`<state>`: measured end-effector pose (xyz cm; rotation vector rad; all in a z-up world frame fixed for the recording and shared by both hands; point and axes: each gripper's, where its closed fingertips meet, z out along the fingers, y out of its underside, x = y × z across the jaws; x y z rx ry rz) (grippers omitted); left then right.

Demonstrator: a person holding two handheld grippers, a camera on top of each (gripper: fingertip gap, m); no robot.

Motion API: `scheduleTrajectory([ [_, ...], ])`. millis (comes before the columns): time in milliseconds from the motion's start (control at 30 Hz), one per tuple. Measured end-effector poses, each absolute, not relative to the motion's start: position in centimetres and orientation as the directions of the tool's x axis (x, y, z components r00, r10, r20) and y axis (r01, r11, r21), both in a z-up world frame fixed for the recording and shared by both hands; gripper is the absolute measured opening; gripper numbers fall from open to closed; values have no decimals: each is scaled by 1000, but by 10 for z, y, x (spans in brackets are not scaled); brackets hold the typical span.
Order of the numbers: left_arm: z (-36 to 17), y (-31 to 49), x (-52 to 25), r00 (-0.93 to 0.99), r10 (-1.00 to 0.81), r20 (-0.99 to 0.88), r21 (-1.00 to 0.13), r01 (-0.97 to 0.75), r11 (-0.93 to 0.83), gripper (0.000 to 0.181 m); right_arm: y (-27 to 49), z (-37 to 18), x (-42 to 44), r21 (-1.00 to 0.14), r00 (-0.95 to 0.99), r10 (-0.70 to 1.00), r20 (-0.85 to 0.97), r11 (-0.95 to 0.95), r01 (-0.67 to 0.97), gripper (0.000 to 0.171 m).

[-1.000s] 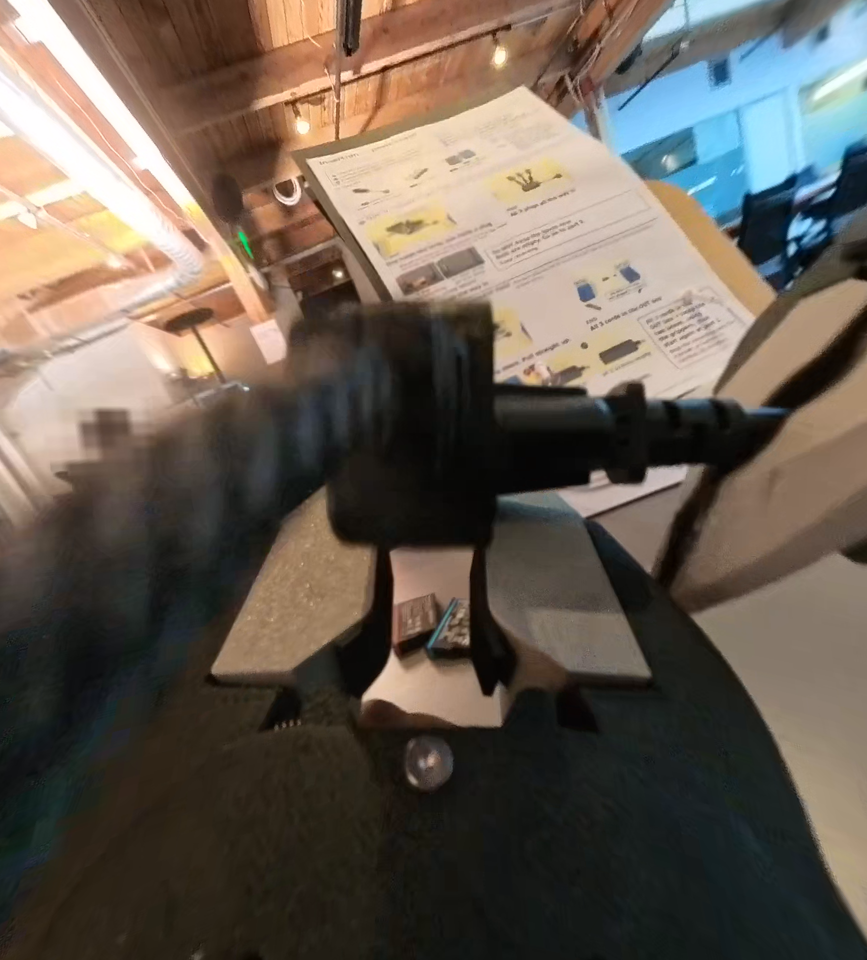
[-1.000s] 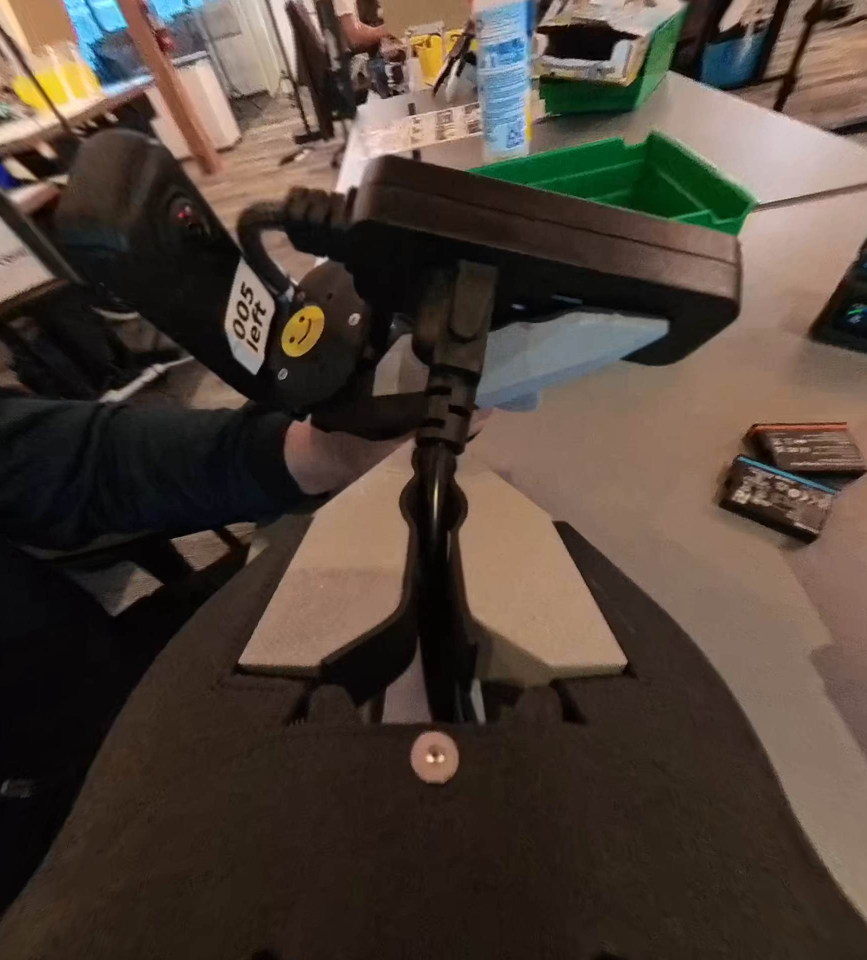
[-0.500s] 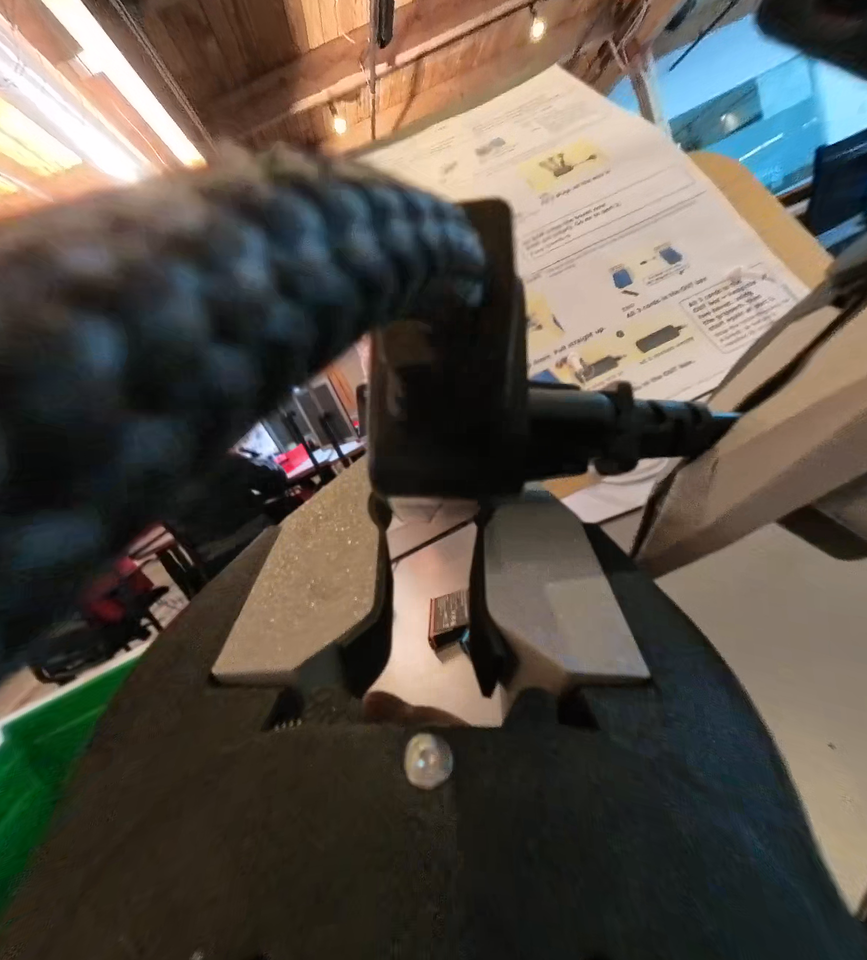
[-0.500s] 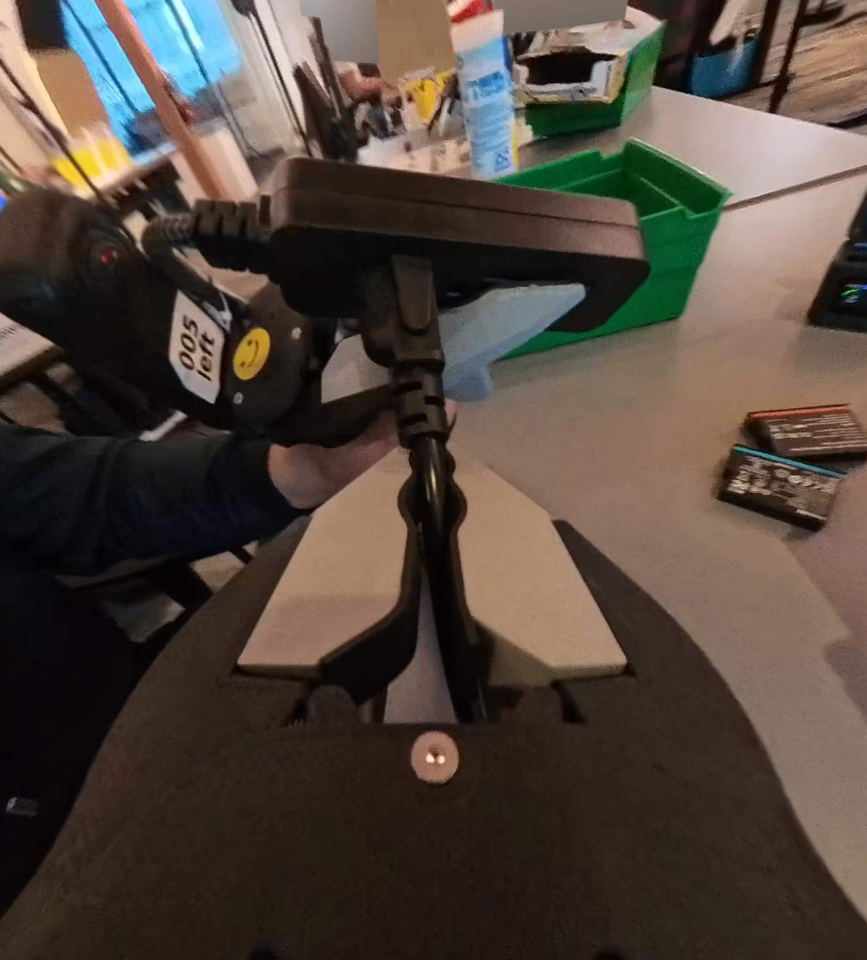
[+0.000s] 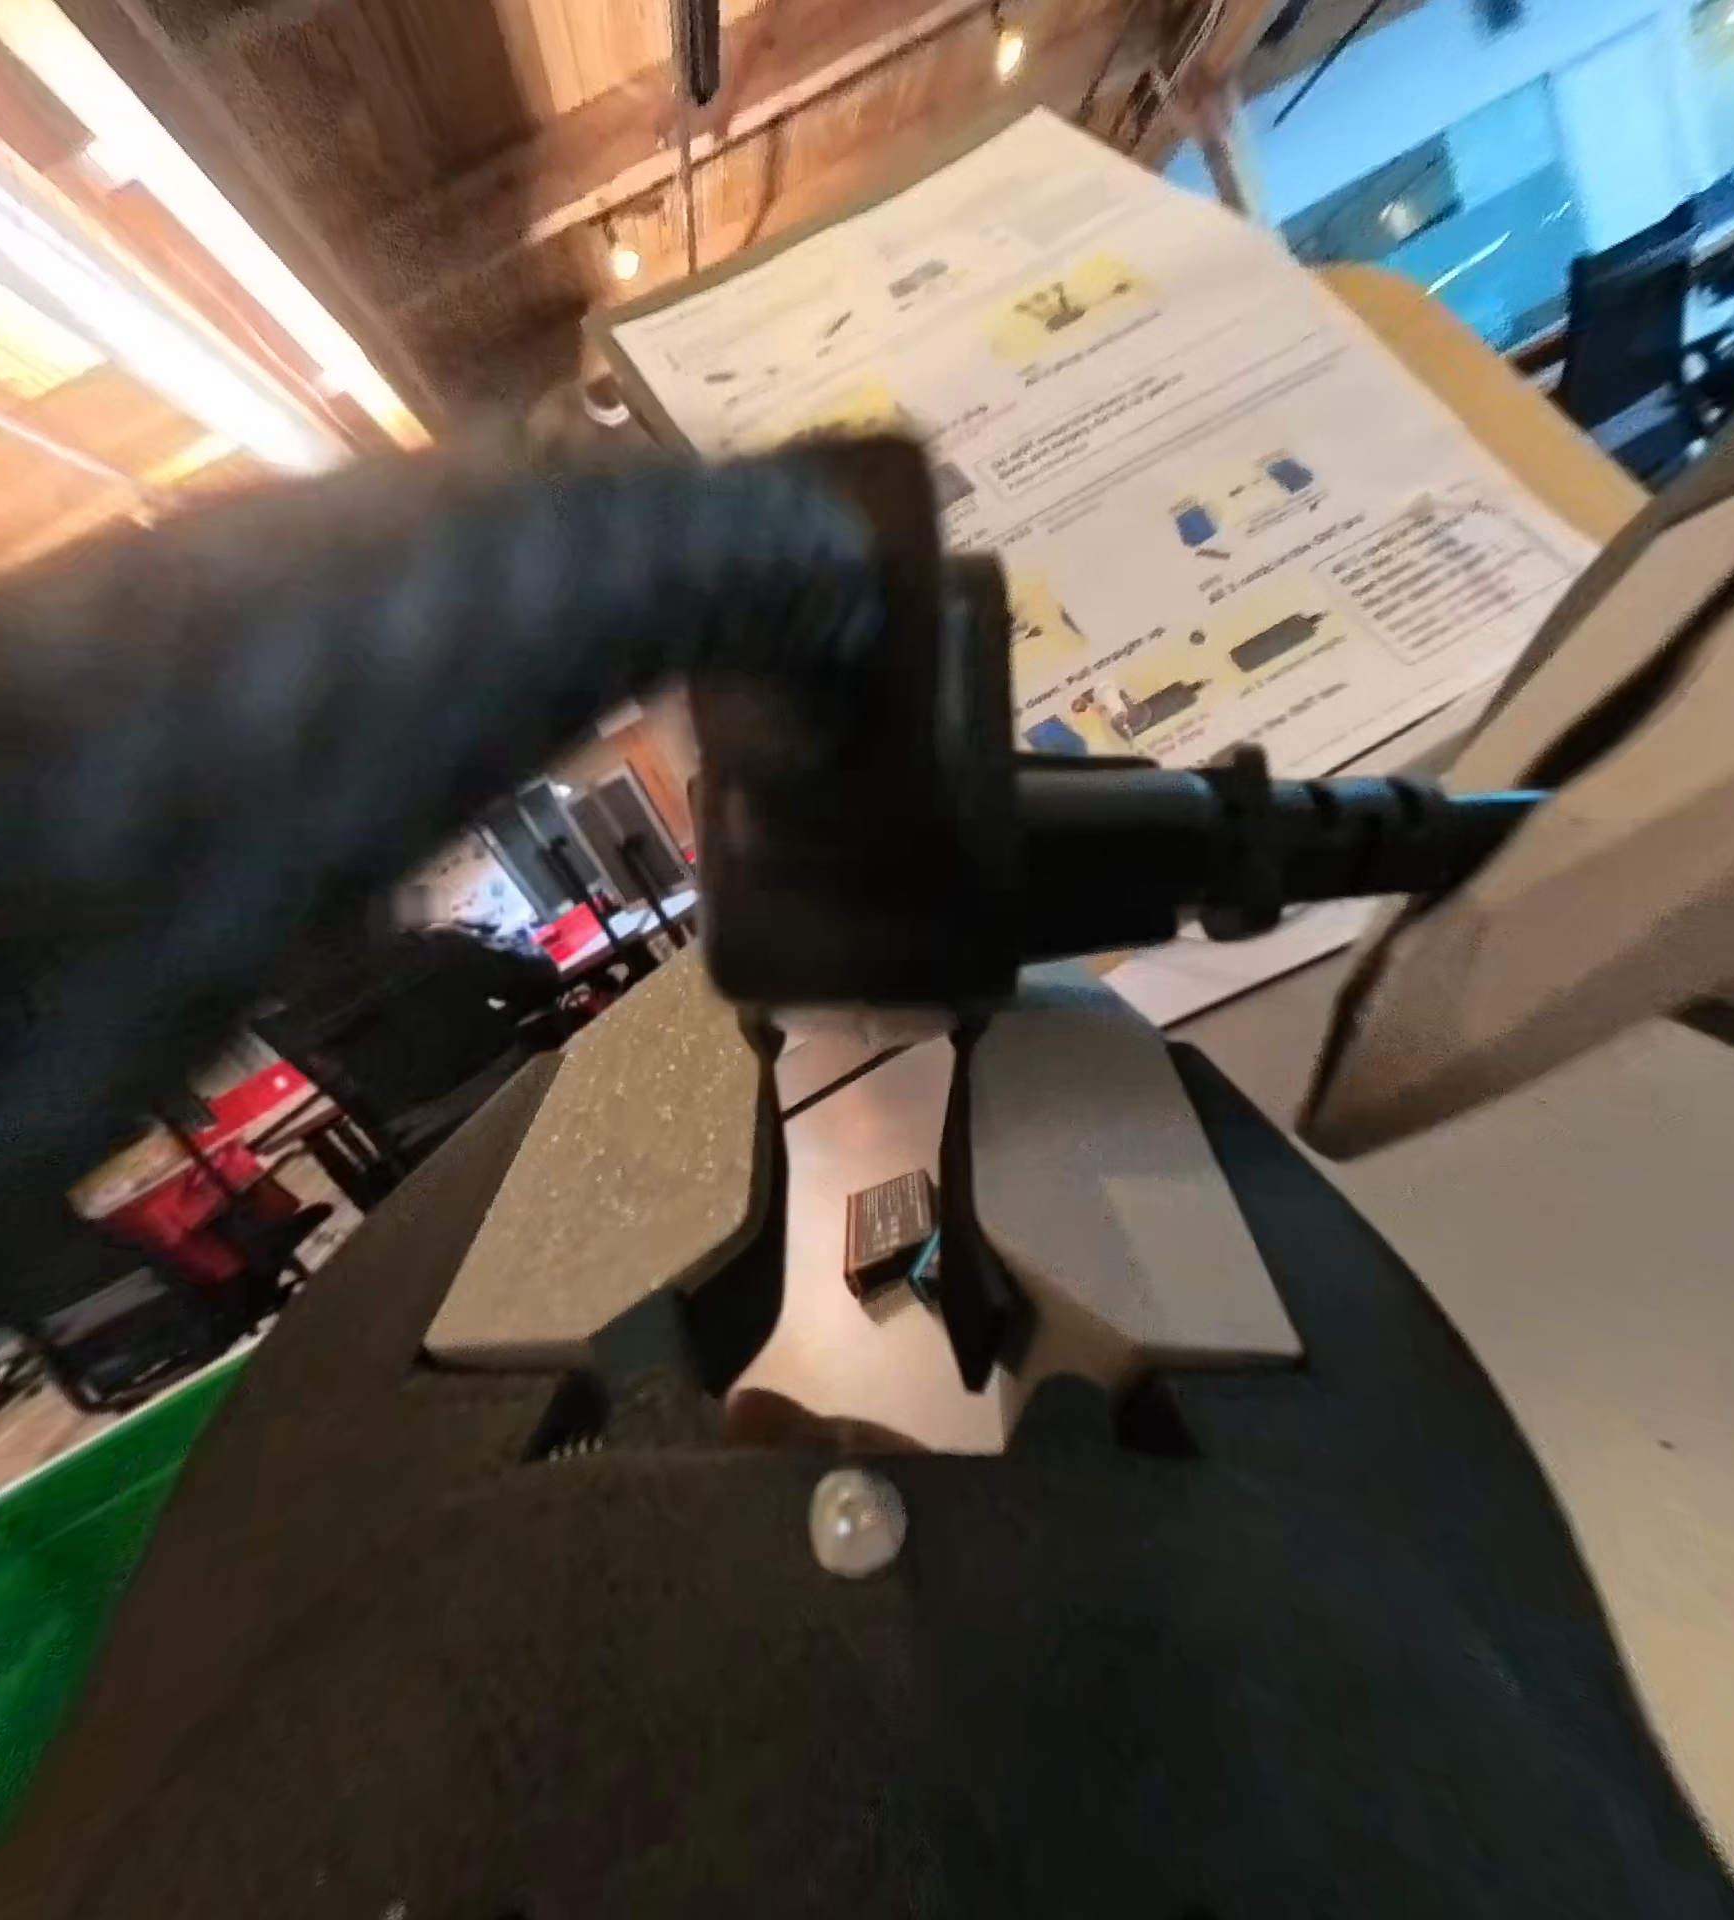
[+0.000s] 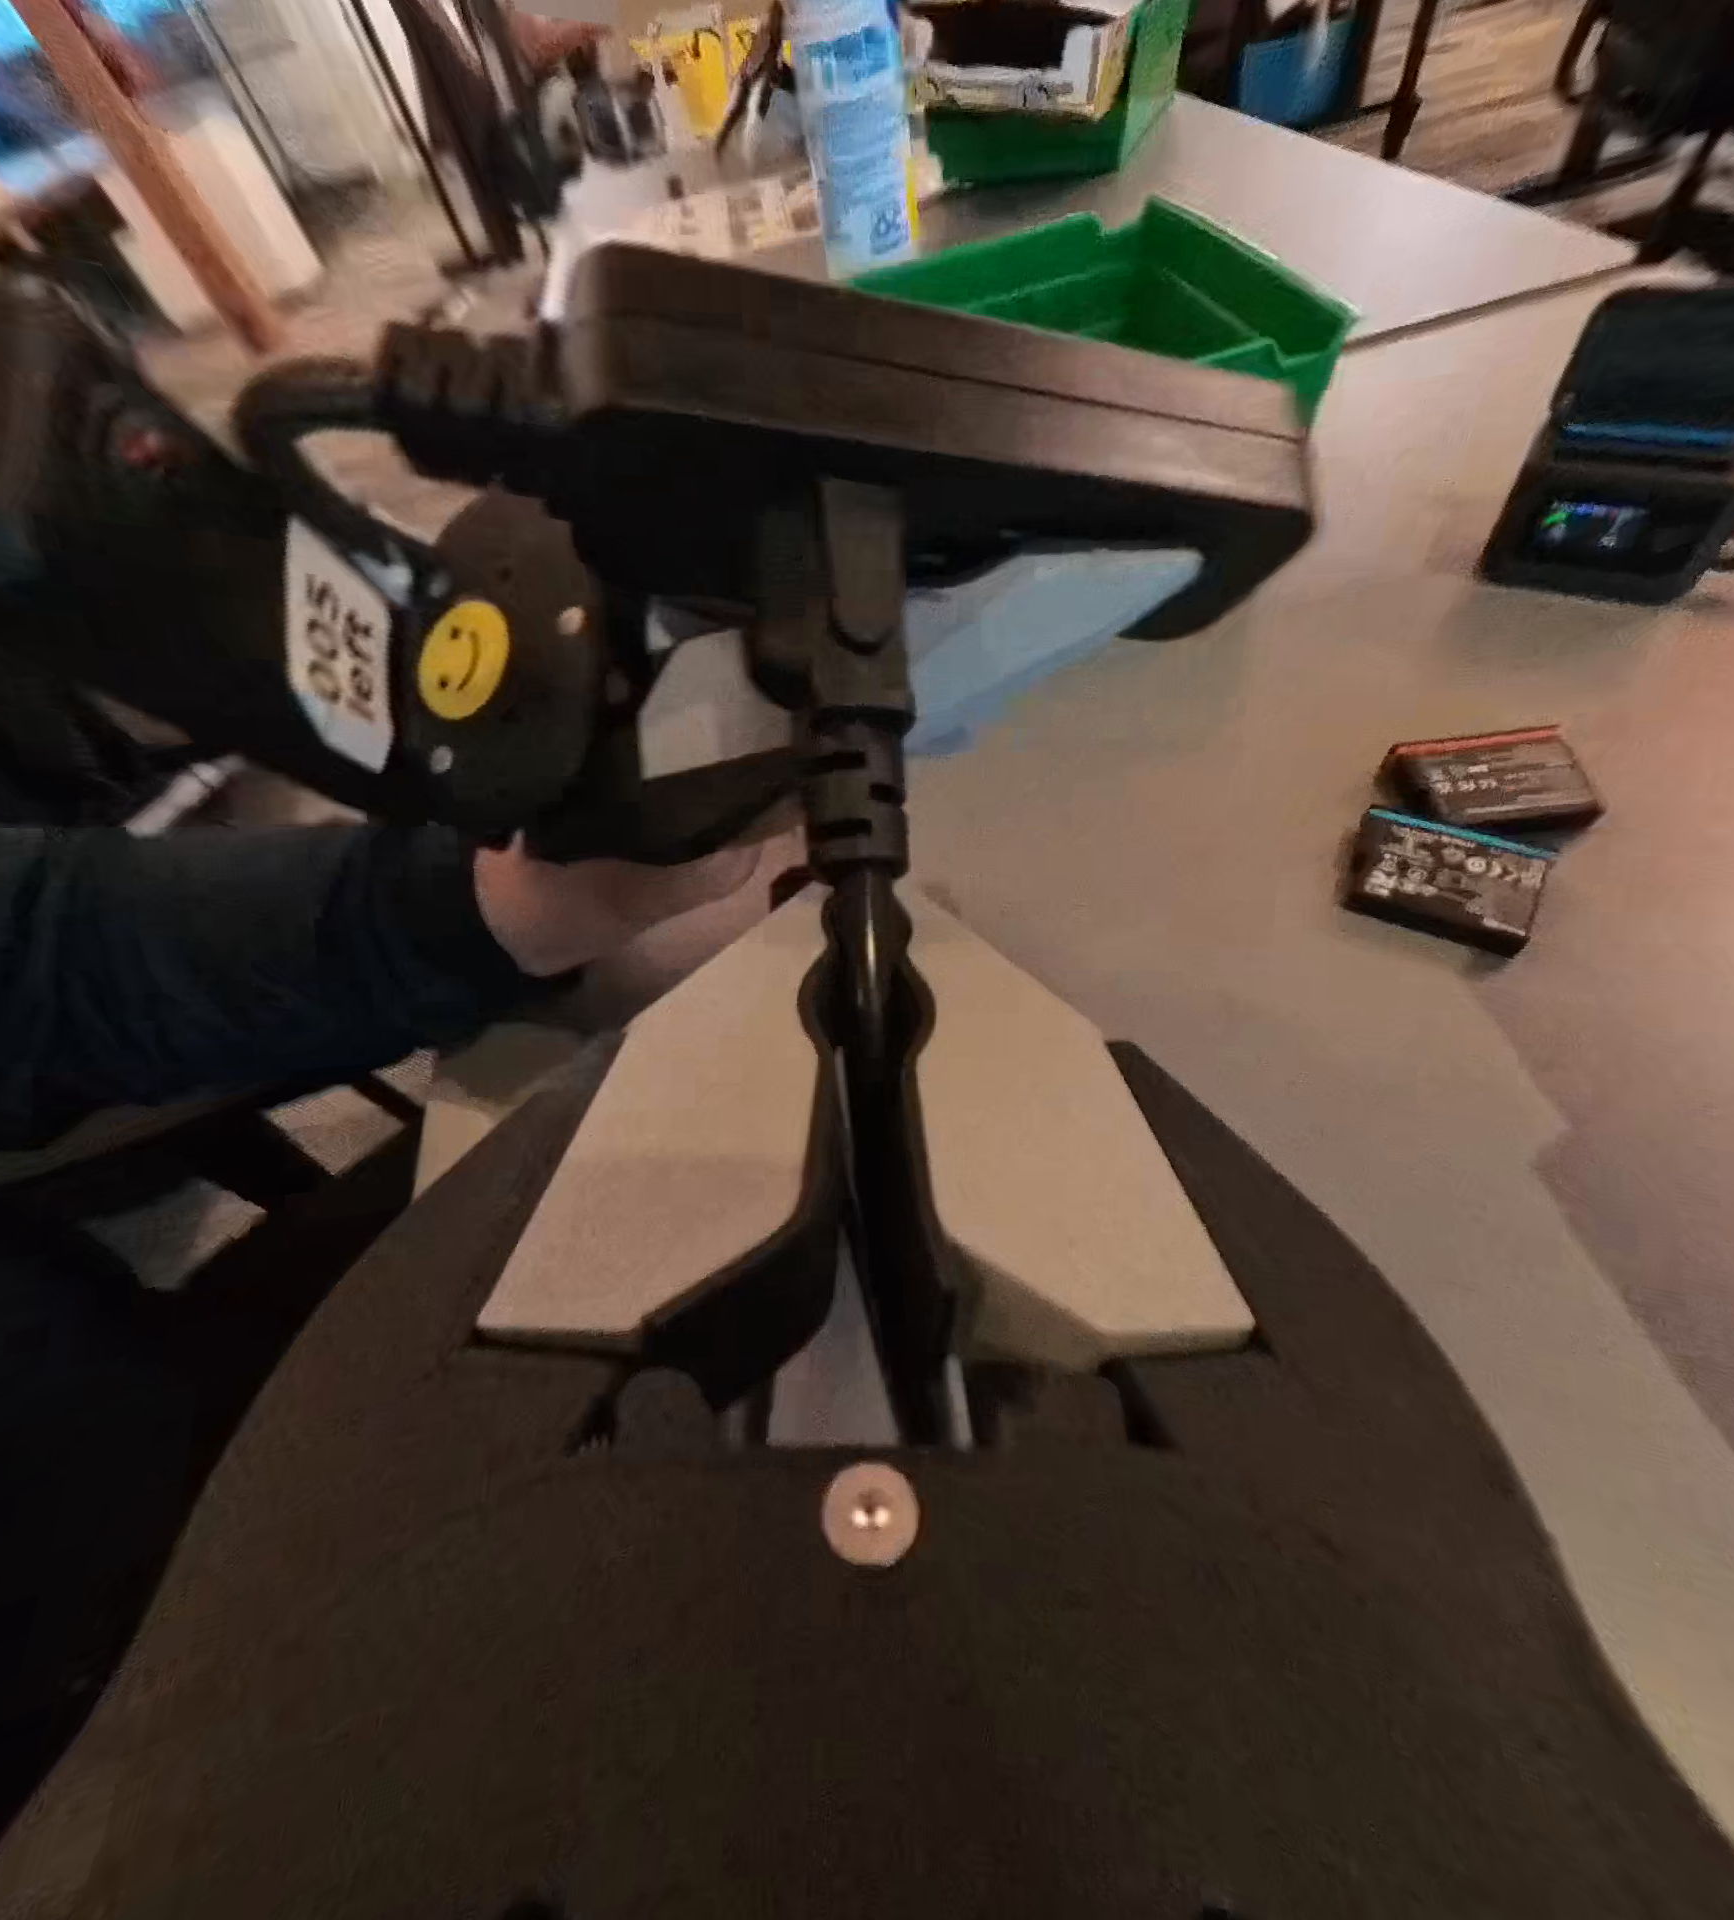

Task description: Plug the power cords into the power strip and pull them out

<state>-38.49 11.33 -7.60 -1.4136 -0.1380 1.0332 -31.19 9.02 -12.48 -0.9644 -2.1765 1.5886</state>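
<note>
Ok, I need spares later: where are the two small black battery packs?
In the right wrist view, the two small black battery packs lie touching on the grey table, right of the held black power strip.

Black power strip [image 6: 925, 416] and plug [image 6: 847, 665] — green bin [image 6: 1143, 296], yellow smiley sticker [image 6: 463, 660].

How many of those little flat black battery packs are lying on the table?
2, side by side on the grey table: the red-edged battery pack farther back, the blue-edged battery pack nearer. Others may be hidden.
</note>
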Motion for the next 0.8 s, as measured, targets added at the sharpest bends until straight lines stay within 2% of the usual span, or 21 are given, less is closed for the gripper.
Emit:
scheduleTrajectory([
  [67,-76,115,-386,578,660,-480,-850,-493,-186,27,96,-125,-318,-907,-748,601,-284,84,412,1],
  [167,-73,111,-377,655,607,-449,-857,-509,-85,30,72,-122,-299,-924,-776,580,-248,98,368,0],
  [233,-80,114,-380,642,601,-476,-849,-513,-125,31,73,-124,-298,-928,-769,610,-194,140,345,0],
  [300,-84,120,-386,630,603,-490,-848,-506,-161,29,84,-123,-305,-925,-760,611,-221,117,362,0],
  [467,-80,120,-380,626,597,-502,-834,-533,-143,30,84,-131,-303,-929,-745,638,-198,120,350,0],
  [600,-80,119,-378,602,610,-516,-827,-537,-169,29,82,-133,-299,-917,-772,550,-319,25,398,1],
  [800,-96,131,-370,690,505,-519,-839,-523,-148,28,86,-131,-288,-927,-821,469,-325,13,374,3],
])
